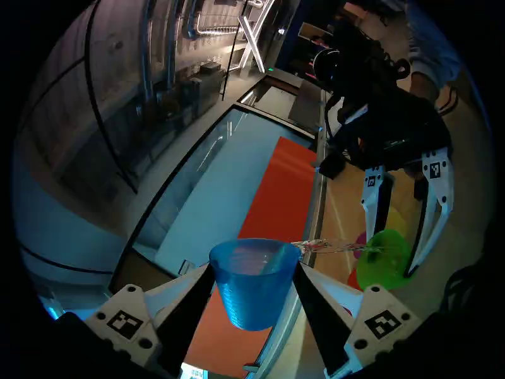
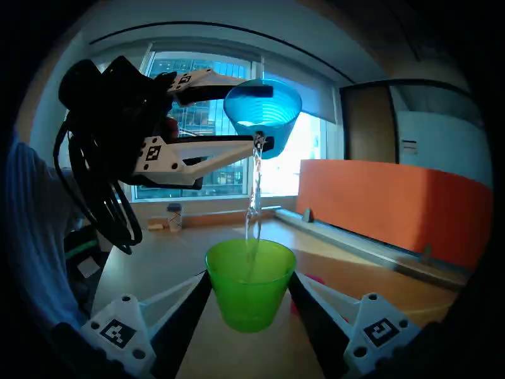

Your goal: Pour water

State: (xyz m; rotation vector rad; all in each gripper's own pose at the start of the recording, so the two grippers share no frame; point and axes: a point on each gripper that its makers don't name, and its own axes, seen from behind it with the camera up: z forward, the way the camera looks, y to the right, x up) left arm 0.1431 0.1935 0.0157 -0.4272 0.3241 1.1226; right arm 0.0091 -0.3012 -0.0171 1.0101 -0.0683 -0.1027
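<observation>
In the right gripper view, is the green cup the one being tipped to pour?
No, the blue cup is tilted above, and a water stream falls from it into the upright green cup.

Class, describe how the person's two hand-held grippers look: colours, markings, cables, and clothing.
The left hand-held gripper and right hand-held gripper each have two white fingers, black inside, bearing square black-and-white markers. The left one's body is black, trailing looped black cables. The person wears a light blue sleeve.
</observation>
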